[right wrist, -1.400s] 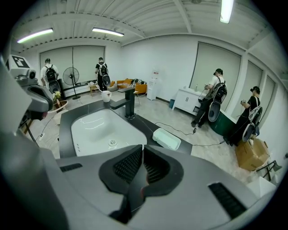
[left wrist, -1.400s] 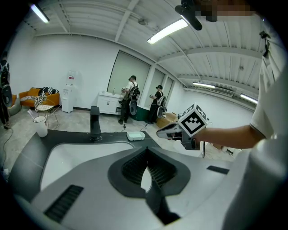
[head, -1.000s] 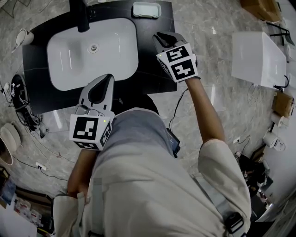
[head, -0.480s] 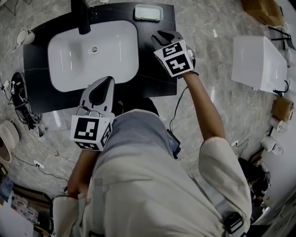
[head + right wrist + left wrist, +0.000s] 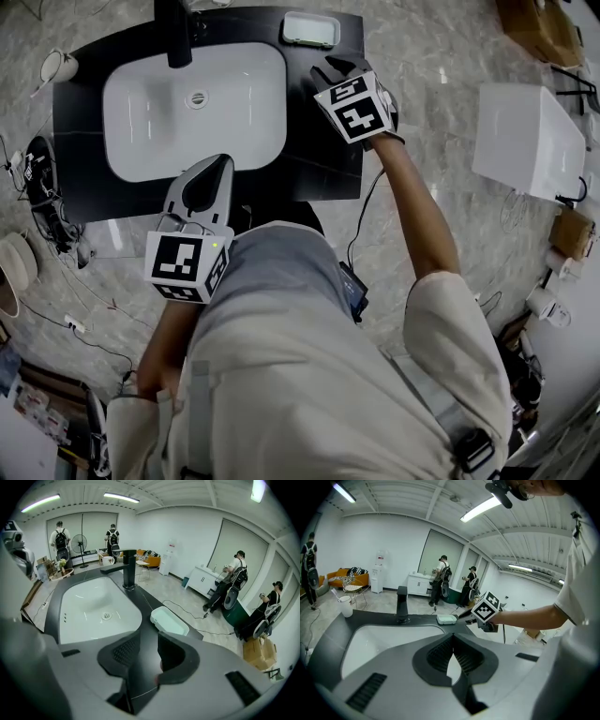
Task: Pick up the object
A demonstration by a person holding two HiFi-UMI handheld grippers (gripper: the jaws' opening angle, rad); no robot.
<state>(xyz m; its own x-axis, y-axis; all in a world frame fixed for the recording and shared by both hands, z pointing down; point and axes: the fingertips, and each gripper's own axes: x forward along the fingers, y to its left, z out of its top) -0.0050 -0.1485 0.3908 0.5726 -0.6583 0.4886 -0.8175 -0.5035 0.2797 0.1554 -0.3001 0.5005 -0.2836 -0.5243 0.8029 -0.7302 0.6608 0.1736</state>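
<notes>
Nearest the person, the left tool (image 5: 453, 645) hung over the front of the dark surface (image 5: 319, 159), jaws pressed together, empty. Farther on, the right tool (image 5: 149, 654) pointed down beside the white sink (image 5: 192, 108); its jaws had just been opening and stood wide, only bare surface between them. Beyond, the pale green dish (image 5: 169, 620) lay at the back edge, right of the black faucet (image 5: 128, 573).

The black worktop (image 5: 319, 159) carries an inset white basin (image 5: 150, 131) with a drain (image 5: 197, 97). A black faucet (image 5: 172, 33) stands at the basin's far edge. A white box (image 5: 525, 127) sits on the marble floor (image 5: 422, 56), well apart.
</notes>
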